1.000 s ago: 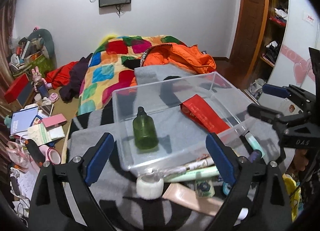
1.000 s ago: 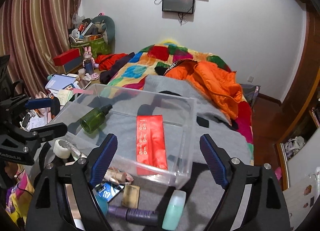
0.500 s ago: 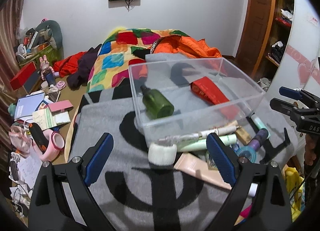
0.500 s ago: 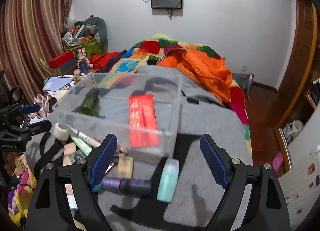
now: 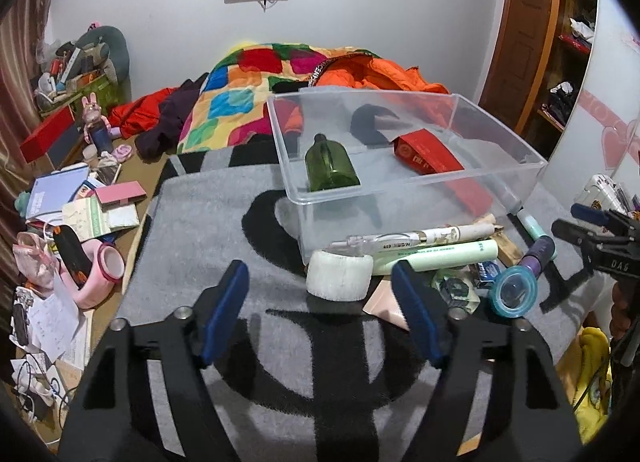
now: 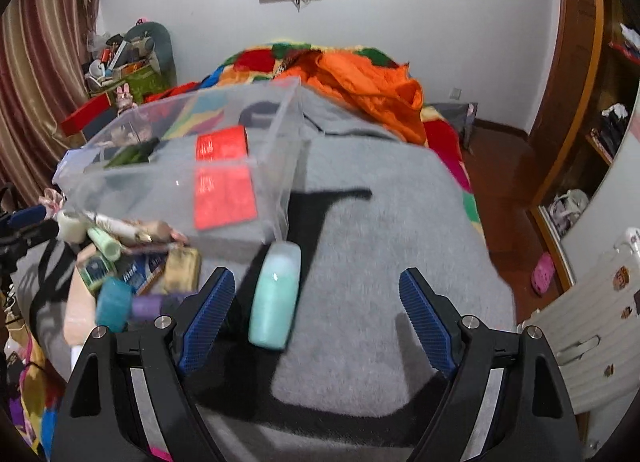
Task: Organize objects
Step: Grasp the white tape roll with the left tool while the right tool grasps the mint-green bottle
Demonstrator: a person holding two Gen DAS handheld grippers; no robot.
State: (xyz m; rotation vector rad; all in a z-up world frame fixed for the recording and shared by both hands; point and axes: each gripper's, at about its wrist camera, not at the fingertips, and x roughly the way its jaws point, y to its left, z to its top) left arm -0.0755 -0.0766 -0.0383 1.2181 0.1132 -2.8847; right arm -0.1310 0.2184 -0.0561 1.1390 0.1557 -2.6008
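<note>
We held the left gripper (image 5: 320,298) over the grey blanket (image 5: 192,222), its jaws just narrowed but empty, a white tape roll (image 5: 339,275) beyond them. The right gripper (image 6: 316,302) stood wide, a mint bottle (image 6: 275,294) lying between its fingers untouched, beside the clear bin (image 5: 532,170).

Clear glossy plastic bin (image 5: 408,182), fuzzy grey-and-black cloth blanket (image 5: 208,230), translucent green glossy bottle (image 5: 330,168), shiny red packet (image 5: 430,156), smooth matt mint plastic bottle (image 6: 276,298), ribbed blue pads (image 5: 224,304), polished wood door (image 5: 524,22)
</note>
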